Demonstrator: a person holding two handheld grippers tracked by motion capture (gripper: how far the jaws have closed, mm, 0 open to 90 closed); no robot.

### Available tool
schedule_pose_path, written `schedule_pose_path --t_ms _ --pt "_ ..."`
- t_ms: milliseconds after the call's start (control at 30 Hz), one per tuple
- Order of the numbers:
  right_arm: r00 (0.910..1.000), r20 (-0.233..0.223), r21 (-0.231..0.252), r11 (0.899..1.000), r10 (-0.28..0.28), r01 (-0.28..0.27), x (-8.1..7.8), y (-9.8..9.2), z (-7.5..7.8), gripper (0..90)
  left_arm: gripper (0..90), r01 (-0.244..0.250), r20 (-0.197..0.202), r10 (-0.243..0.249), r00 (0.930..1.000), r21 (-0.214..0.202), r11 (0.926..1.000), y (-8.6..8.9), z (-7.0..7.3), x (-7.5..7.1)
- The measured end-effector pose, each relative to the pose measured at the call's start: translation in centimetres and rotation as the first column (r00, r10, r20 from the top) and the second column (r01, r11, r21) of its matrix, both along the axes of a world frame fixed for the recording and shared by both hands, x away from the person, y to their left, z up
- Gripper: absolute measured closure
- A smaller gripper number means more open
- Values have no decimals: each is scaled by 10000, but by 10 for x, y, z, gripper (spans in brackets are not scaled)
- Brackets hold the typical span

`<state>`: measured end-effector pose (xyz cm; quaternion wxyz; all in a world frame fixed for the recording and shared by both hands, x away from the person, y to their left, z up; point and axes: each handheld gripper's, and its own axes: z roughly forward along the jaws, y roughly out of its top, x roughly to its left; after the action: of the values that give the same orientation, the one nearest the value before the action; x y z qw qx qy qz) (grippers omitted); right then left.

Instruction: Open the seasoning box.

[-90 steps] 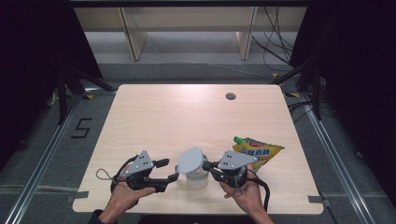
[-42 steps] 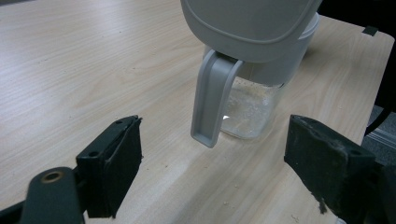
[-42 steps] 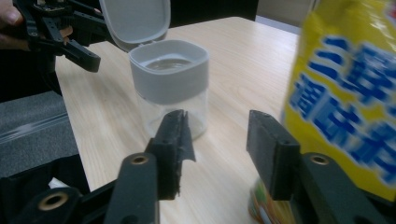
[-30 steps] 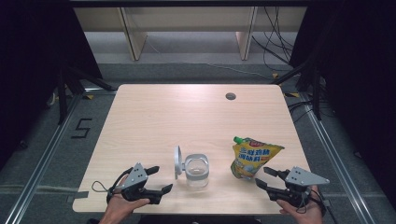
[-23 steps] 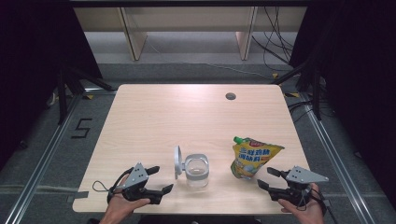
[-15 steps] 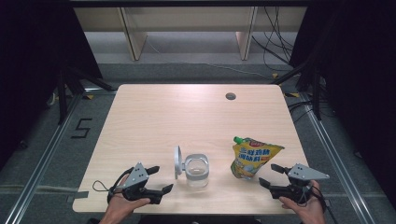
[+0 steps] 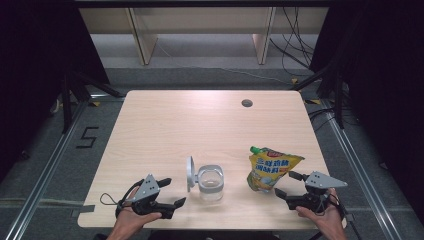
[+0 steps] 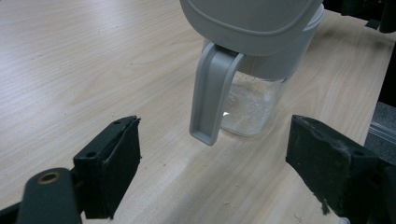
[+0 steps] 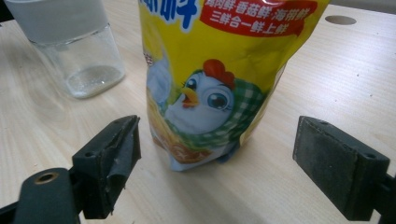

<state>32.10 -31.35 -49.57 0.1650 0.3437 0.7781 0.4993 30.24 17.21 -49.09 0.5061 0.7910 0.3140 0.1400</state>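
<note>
Pouch: the yellow seasoning pouch stood upright on the surface, just ahead of the right hand-held gripper, untouched.
Right hand-held gripper: released, jaws having just been opening, pouch ahead of the gap.
Jar: the clear jar, grey lid flipped up, stood just ahead of the left hand-held gripper.
Left hand-held gripper: released, nothing held.

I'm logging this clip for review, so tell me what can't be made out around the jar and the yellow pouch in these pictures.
- Pouch: top and cap cut off by the upper edge in the right gripper view; print too small to read in the high view.
- Jar: mouth hidden behind its raised grey lid in the left gripper view; what the pale residue at the bottom is cannot be told.
- Left gripper and right gripper: cables partly hidden by the hands in the high view.
</note>
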Motion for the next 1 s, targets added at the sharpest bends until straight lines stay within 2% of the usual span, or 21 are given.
schedule_pose_path --t_ms 33,100,133,200,233,300,333,367,433,467,500,533,633,667,733,767,867,900,933,967,1000 --pt "9993 366 -178 9998 86 -79 3 -1 -1 159 169 26 32 -26 10000 26 10000 0 0 0" --pt "9998 164 -1 9999 111 -111 4 0 -1 159 169 56 126 -58 9999 191 9998 0 0 1" --pt "9985 431 -161 9993 341 -335 7 -1 -1 159 169 43 118 -44 9999 146 9999 0 0 1" --pt "9995 250 -3 9999 166 -166 7 1 -2 159 170 62 137 -64 9999 168 9998 0 0 1" --pt "9976 621 -166 9995 290 -280 10 0 -2 158 170 46 117 -48 9999 175 9998 0 0 1" --pt "9991 309 -25 9996 293 -292 10 2 -3 159 170 26 123 -28 9999 158 9999 0 0 1" --pt "9967 714 -263 9990 374 -356 13 1 -4 159 170 -86 -40 86 10000 2 10000 -1 0 0" --pt "9988 405 -100 9996 278 -274 12 3 -4 158 170 -71 -34 71 10000 -4 10000 -1 0 0" --pt "9967 659 -278 9985 479 -461 16 2 -4 158 169 -31 -3 31 10000 27 10000 -1 0 0" --pt "9960 692 -167 9983 564 -554 18 3 -6 158 169 -74 -33 74 10000 -16 10000 -1 -1 0" --pt "9985 440 -136 9994 318 -312 16 3 -6 158 169 -66 -29 66 10000 -9 10000 -1 0 0" --pt "9968 677 -196 9989 428 -416 19 3 -7 158 170 -51 -15 51 10000 8 10000 -1 0 0" --pt "9978 355 -139 9984 561 -557 19 5 -7 158 170 -37 19 37 10000 3 10000 -1 0 1" --pt "9957 644 -215 9976 671 -658 22 6 -7 158 169 -26 -21 26 10000 -45 10000 -1 -1 1" --pt "9938 868 -185 9975 698 -685 25 5 -7 158 170 -43 -16 43 10000 -108 9999 -1 -1 1" --pt "9949 773 -49 9979 654 -653 24 7 -7 158 170 -4 -12 4 10000 26 10000 0 -1 1" --pt "9945 758 -8 9974 723 -724 25 8 -7 165 169 -17 -46 17 10000 -29 10000 -1 -1 1" --pt "9938 875 27 9976 687 -692 26 9 -8 166 170 93 58 -93 9999 70 9999 0 -1 1" --pt "9948 764 54 9977 673 -679 26 9 -7 166 169 185 169 -187 9997 147 9997 0 0 3" --pt "9959 485 233 9967 763 -775 25 11 -7 165 169 -18 -56 18 10000 -36 10000 -1 -1 1" --pt "9934 853 32 9970 771 -777 27 10 -7 164 169 2 -47 -2 10000 -24 10000 -1 -1 1"
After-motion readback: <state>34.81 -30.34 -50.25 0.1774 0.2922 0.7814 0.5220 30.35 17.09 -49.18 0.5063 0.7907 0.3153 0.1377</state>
